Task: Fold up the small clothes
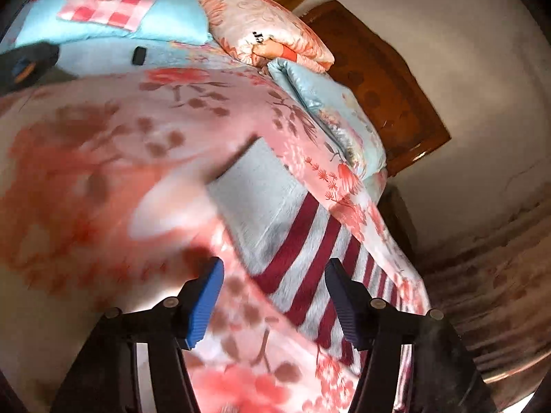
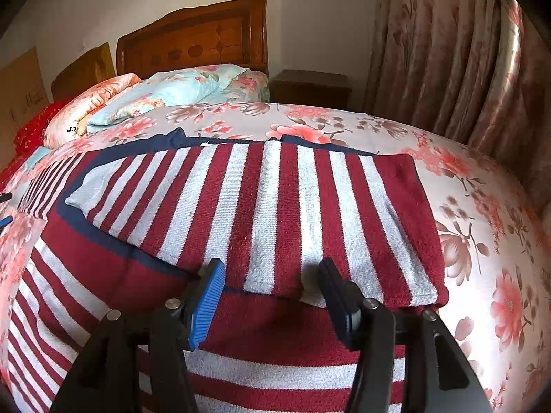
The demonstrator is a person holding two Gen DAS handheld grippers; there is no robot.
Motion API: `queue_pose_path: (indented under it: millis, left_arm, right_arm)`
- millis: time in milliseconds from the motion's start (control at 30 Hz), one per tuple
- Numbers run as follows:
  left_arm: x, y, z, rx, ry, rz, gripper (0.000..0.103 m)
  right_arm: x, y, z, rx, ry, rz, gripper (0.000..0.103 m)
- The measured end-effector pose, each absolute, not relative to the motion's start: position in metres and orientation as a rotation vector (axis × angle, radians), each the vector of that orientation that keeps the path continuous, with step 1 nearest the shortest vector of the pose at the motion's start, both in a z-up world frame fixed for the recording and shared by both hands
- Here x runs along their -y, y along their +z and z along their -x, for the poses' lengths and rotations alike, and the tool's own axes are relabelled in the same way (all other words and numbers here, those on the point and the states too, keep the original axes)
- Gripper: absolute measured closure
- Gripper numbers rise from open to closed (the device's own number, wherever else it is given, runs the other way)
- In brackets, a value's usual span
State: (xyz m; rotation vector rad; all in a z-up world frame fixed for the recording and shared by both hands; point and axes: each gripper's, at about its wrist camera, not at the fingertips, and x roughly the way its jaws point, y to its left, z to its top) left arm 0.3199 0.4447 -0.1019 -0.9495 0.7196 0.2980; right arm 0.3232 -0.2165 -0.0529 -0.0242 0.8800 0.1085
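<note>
Striped in dark red and grey with navy trim, the sweater [image 2: 261, 206] lies flat on a floral bedsheet [image 2: 482, 241], one part folded over the body so its stripes run away from the camera while the stripes beneath run across. In the right wrist view the right gripper [image 2: 272, 296] sits low at the near edge of that folded layer, its blue-padded fingers [image 2: 210, 296] spread apart with the cloth edge between them but not pinched. Beyond the sweater lie a light blue quilt [image 2: 165, 94] and a pink floral quilt [image 2: 93, 103], stacked against a wooden headboard [image 2: 193, 41]; a dark nightstand [image 2: 310, 86] and patterned curtain [image 2: 447, 51] stand to the right. The left wrist view is tilted and blurred: the left gripper [image 1: 273, 296] hovers above the sheet [image 1: 103, 137], fingers [image 1: 206, 296] wide apart and holding nothing, with a strip of the sweater [image 1: 292, 241] showing between them further off. Farther off in that view, a pink checked cloth [image 1: 110, 0] rests on a blue pillow [image 1: 172, 17], and a small black object [image 1: 138, 55] lies near it, too small to identify
</note>
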Motion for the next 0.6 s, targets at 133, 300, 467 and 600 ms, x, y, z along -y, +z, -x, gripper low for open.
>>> queue_pose_path:
  millis: [133, 300, 467, 600]
  left_arm:
    - [-0.459, -0.108, -0.337, -0.706, 0.313, 0.985, 0.000]
    - [-0.462, -0.114, -0.339, -0.688, 0.349, 0.978, 0.000]
    - [-0.412, -0.065, -0.319, -0.514, 0.267, 0.868, 0.000]
    - [-0.330, -0.004, -0.317, -0.396, 0.037, 0.761, 0.000]
  right_arm:
    - [0.216, -0.053, -0.324, -0.880, 0.110, 0.021, 0.045]
    - [0.217, -0.052, -0.323, -0.881, 0.114, 0.016, 0.045]
    - [0.218, -0.053, -0.324, -0.881, 0.116, 0.014, 0.044]
    - [0.218, -0.053, -0.323, -0.880, 0.116, 0.012, 0.044]
